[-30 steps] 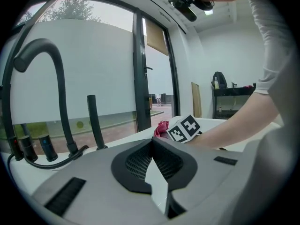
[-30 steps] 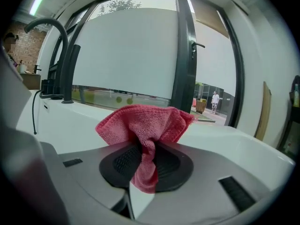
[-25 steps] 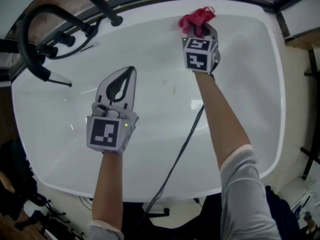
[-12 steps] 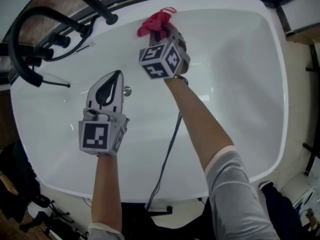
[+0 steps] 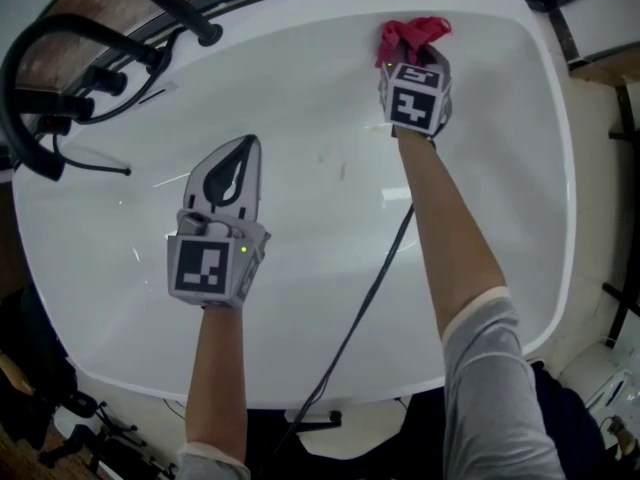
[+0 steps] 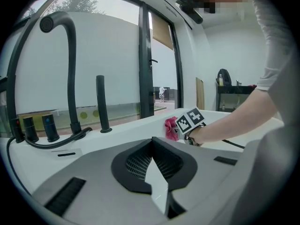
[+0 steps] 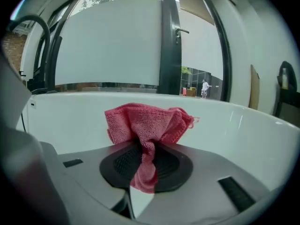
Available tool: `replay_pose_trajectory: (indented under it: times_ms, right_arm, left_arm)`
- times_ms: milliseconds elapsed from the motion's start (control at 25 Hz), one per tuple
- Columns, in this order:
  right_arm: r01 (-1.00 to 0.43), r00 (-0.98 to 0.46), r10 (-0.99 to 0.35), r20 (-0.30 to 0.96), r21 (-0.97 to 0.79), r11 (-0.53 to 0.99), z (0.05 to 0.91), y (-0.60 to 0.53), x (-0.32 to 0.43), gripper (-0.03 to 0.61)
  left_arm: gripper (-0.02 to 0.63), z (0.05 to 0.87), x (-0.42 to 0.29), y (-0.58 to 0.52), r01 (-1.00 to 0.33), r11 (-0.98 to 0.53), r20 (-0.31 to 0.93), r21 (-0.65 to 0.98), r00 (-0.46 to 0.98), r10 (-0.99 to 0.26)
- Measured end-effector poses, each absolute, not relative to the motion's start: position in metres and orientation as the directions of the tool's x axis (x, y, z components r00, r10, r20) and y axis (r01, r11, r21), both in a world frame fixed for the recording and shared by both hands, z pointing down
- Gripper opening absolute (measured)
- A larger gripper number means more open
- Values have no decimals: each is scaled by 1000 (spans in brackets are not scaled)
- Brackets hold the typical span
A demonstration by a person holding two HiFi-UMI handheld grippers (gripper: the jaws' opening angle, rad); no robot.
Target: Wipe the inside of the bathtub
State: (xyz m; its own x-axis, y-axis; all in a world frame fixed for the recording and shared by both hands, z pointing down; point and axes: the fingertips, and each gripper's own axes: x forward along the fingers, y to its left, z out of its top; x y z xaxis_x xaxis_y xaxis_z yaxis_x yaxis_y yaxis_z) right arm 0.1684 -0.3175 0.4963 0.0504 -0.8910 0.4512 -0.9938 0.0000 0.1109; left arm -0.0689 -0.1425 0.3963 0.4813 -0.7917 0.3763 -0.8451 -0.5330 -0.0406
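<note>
Clamping the right claw [image 5: 412, 60] tight on a pink cloth [image 5: 412, 34], pinching it at its waist so as to leave a loose, crumpled bunch standing out beyond the tips for rubbing with. Reaching with that bunch to the far inner wall of the bathtub [image 5: 300, 298], just ahead of the claw and close under the rim. Seemingly pressing there, though not showing contact plainly. Working a soft, nubby, terry-like weave over hard, glossy white, curved smoothly like a shallow oval bowl. Holding the left claw [image 5: 240, 153] closed on nothing, tips together, hovering above the basin floor well to the side of the cloth, probably parked clear of the wiping. Trailing a thin dark cable [image 5: 372, 278] back behind the right claw, under the forearm. Leaving the matte black tap fittings [image 5: 172, 6] off beyond the left claw, at the rim, untouched.
</note>
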Motion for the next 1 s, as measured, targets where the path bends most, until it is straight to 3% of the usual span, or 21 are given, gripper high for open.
replay_pose_trajectory:
  times_ms: [200, 640, 800, 1000]
  right_arm:
    - [-988, 61, -899, 433, 156, 9, 500, -314, 151, 54]
    - [-934, -189, -884, 427, 199, 296, 528, -291, 4, 57]
    - [-926, -216, -885, 413, 200, 320, 532, -292, 21, 60]
    - [-946, -112, -889, 443, 227, 232, 552, -300, 97, 59]
  left_arm:
    - [6, 411, -73, -144, -855, -518, 371, -29, 472, -800]
    - [6, 432, -92, -143, -881, -471, 362, -44, 426, -829]
    - [6, 444, -85, -140, -870, -490, 381, -55, 435, -816]
    - [6, 454, -68, -140, -876, -482, 381, -3, 445, -810]
